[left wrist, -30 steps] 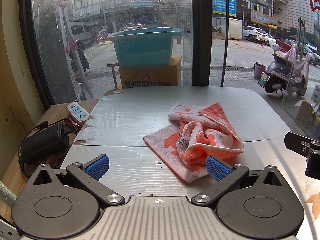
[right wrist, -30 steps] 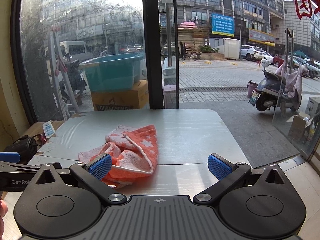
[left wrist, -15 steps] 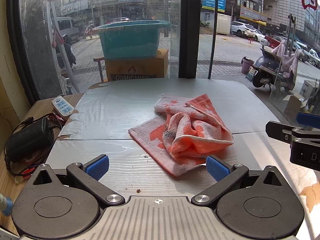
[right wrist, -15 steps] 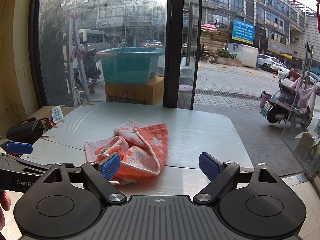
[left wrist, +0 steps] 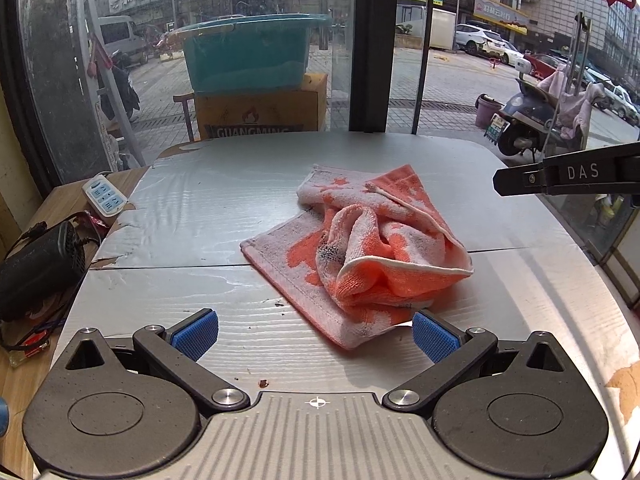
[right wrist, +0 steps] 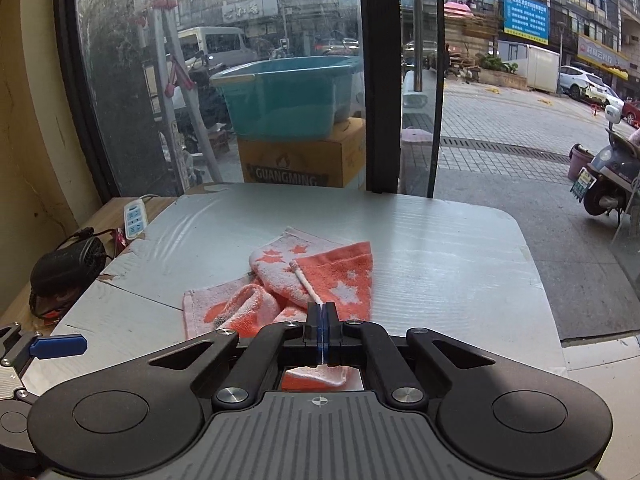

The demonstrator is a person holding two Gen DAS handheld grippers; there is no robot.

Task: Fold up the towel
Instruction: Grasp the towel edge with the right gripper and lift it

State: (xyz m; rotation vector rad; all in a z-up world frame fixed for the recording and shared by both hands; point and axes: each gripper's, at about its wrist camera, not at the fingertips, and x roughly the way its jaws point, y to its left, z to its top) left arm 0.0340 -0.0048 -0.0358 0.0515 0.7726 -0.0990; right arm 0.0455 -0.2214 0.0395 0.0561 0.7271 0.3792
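An orange and white star-patterned towel [left wrist: 360,240] lies crumpled in the middle of the grey table [left wrist: 200,208]; it also shows in the right wrist view [right wrist: 304,284]. My left gripper [left wrist: 314,336] is open and empty, its blue pads just in front of the towel's near corner. My right gripper [right wrist: 322,324] has its jaws closed together over the towel's near edge, with a thin white hem showing between the pads. In the left wrist view the right gripper's finger [left wrist: 560,176] reaches in from the right, above the table.
A black charger with cables [left wrist: 36,264] and a white power strip [left wrist: 105,199] lie on the wooden ledge at the left. A window is behind the table, with a teal tub [left wrist: 252,56] on a cardboard box outside. The table's right edge [right wrist: 532,264] drops off.
My right gripper went from wide open to shut on the towel's near edge. Both grippers shifted slightly; the right finger now shows higher in the left wrist view. The towel has barely moved.
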